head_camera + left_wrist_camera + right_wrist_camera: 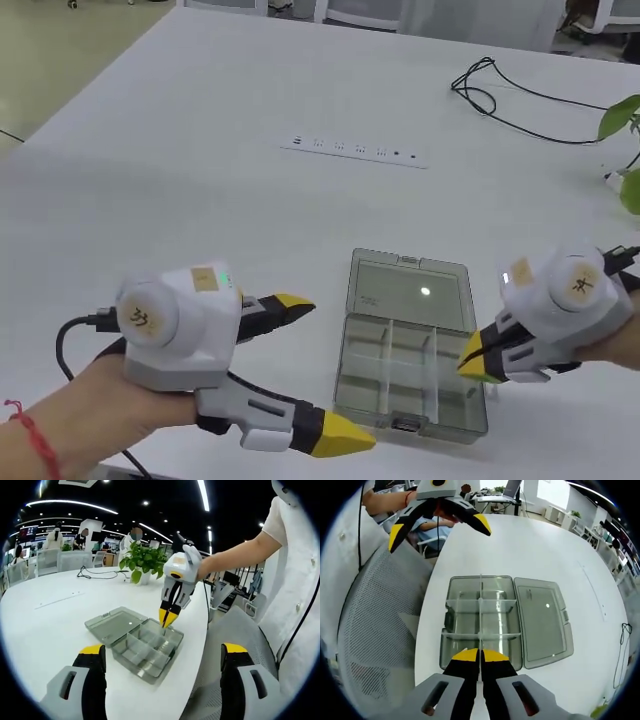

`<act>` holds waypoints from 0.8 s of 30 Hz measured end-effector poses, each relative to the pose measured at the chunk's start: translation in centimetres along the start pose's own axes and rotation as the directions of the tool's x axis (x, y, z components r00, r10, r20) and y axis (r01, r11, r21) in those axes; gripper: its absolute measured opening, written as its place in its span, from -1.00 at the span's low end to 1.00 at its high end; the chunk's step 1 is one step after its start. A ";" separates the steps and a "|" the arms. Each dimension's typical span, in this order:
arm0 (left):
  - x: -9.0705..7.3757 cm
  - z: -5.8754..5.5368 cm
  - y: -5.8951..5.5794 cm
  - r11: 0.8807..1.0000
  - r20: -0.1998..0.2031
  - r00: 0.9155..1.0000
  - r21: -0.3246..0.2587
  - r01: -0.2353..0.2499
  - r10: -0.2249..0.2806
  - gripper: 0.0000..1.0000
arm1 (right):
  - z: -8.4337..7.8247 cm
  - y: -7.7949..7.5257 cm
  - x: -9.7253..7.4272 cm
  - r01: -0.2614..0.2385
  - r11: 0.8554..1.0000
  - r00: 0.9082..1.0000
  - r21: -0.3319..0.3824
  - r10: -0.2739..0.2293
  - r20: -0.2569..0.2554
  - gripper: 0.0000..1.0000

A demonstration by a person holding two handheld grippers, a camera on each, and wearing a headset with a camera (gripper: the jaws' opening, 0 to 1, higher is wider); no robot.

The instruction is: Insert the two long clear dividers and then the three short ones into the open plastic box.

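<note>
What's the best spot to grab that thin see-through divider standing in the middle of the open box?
Its top edge, coming from straight above, I'd judge. The thin clear plastic divider stands on edge in the open clear plastic box, and cross pieces meet its faces, so the upper edge looks freest. Close the jaws across its thin faces, as the right gripper seems to.
</note>
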State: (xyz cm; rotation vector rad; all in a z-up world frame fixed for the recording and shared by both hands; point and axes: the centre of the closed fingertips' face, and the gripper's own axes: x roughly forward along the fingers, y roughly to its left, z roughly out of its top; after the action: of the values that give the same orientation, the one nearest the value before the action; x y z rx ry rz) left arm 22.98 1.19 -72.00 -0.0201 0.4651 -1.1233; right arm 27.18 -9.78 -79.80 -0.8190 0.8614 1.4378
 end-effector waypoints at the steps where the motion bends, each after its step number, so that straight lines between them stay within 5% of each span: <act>1: 0.0 0.0 0.0 1.000 0.001 1.000 0.000 -0.001 0.001 0.95 | 0.0 0.0 0.1 0.001 1.000 1.000 0.000 -0.001 0.000 -0.95; 14: -0.2 -0.3 0.3 1.000 -0.010 1.000 0.000 -0.004 0.004 0.98 | -0.9 0.0 2.1 0.015 0.999 0.999 -0.032 -0.016 -0.042 -0.95; 24: -0.3 -0.8 0.5 1.000 -0.021 1.000 0.000 -0.008 0.008 1.00 | -1.0 0.0 2.0 0.025 0.999 0.998 -0.027 -0.027 -0.051 -0.94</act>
State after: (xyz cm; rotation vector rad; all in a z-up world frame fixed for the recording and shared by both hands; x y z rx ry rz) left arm 23.07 1.85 -72.73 -0.0065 0.4832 -1.1164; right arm 27.13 -9.72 -82.05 -0.8873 0.8691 1.4134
